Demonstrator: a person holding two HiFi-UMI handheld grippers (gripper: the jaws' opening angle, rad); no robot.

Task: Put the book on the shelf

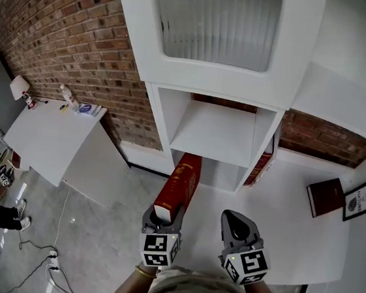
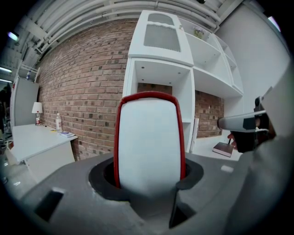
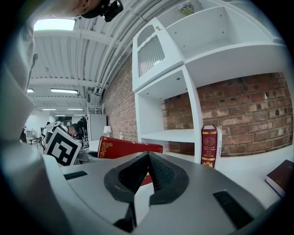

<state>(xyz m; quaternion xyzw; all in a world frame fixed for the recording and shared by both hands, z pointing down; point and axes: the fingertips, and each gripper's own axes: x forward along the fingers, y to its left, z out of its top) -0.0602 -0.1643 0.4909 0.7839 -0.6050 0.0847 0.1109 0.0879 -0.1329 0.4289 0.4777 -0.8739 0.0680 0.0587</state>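
The red book [image 1: 180,183] is gripped at its near end between the part-open jaws of the left tool [image 1: 163,220]. Just beside it, the right tool [image 1: 239,228] is closed on nothing. The carrying step is judged to be in hand. Ahead of both tools, the shelf [image 1: 220,137] is not yet reached, so the book must next be advanced into that bay.

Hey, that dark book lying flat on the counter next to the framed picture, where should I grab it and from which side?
Probably the dark book is best taken by its left edge, pinched top and bottom, coming in low across the open counter with the empty right gripper. The book lies flat, so only its edges offer a hold, and the framed picture crowds its right side.
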